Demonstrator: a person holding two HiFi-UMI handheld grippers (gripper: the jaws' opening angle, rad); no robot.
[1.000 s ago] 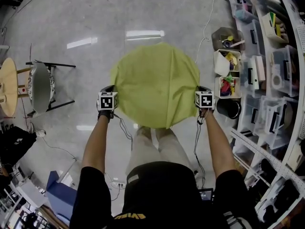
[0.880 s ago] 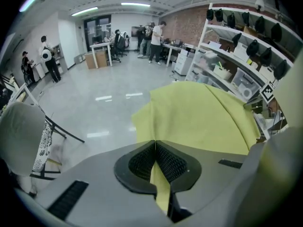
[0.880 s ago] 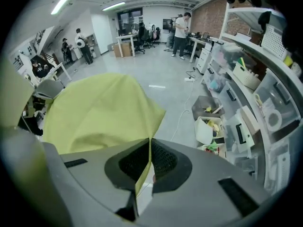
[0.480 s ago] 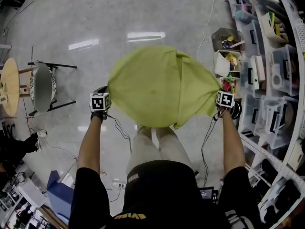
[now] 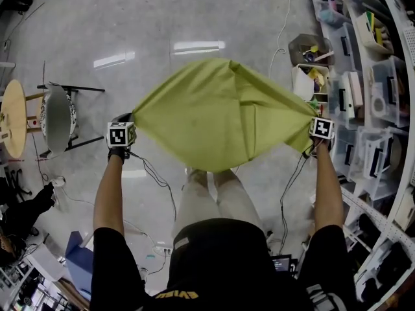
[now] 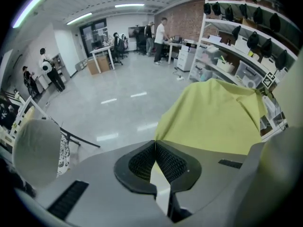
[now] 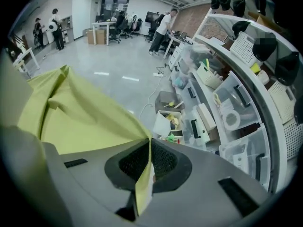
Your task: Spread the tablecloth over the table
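Matt cloth tablecloth (creased); glossy floor.

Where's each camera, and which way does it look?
Head view: on the head, looking down at the yellow-green tablecloth; arms, legs, left gripper, right gripper show.
Left gripper view: on that gripper, facing the floor; its jaws pinch cloth.
Right gripper view: on that gripper, facing the shelves; jaws pinch cloth.
All share the tablecloth.

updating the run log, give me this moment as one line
left gripper: shut on tablecloth edge | right gripper: shut on opposite edge | tablecloth: stretched in air between them
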